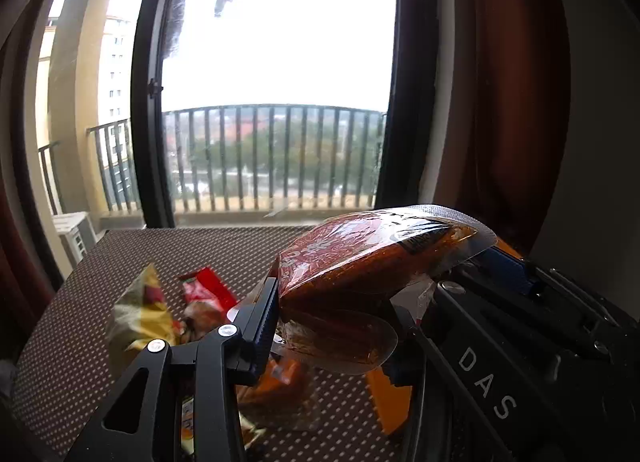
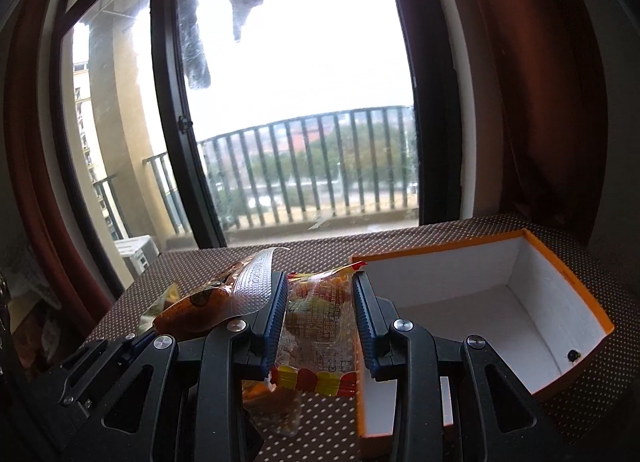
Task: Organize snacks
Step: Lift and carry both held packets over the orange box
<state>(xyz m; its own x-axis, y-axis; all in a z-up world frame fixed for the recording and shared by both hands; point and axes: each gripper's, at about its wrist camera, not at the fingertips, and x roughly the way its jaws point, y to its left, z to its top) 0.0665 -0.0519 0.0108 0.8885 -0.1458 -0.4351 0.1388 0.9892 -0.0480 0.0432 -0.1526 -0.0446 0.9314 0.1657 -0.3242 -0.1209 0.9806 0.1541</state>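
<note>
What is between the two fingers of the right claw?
In the right wrist view, a clear crinkly snack packet with a red and yellow scalloped edge sits clamped between the right claw fingers, beside the orange cardboard box with white inside.

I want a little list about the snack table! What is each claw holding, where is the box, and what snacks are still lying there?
left claw: shut on a clear packet with a brown snack, lifted off the table
right claw: shut on a clear packet with yellow and red print
box: orange outside, white inside, open, no snacks in it, on the right
table: brown with white dots
snacks left: a yellow packet and a red packet
</note>
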